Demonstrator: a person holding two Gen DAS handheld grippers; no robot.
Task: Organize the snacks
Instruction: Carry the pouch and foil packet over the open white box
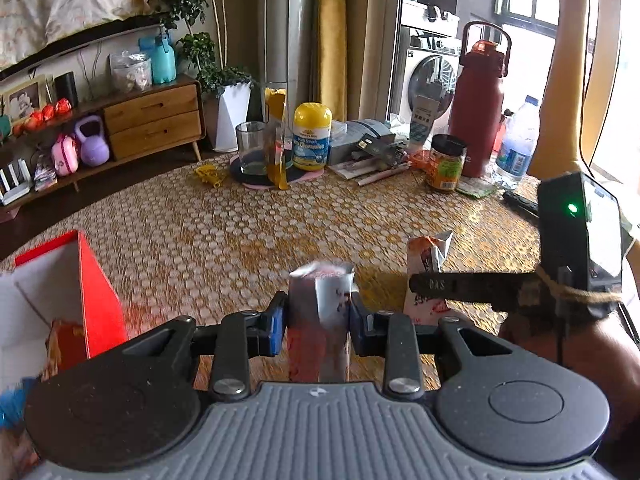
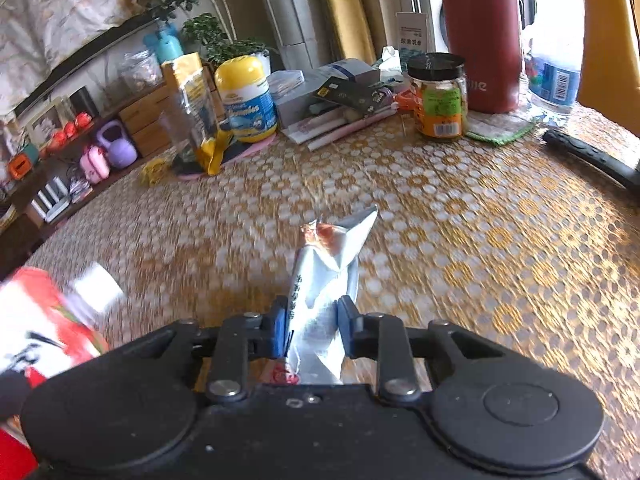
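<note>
A table (image 1: 240, 224) under a gold, white-dotted cloth carries a red box (image 1: 92, 292) at its near left edge and a maroon flask (image 1: 478, 108) at the back. Above the cloth, the left gripper (image 1: 319, 314) pinches a silver snack packet (image 1: 320, 300). The right gripper (image 2: 314, 326) pinches another silver packet (image 2: 324, 280), jaws narrowed onto it.

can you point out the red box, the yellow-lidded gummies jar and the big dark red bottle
red box (image 1: 98, 300): left wrist view, on its red side wall.
yellow-lidded gummies jar (image 1: 311, 148): left wrist view, on the blue label.
dark red bottle (image 1: 476, 116): left wrist view, mid body.
</note>
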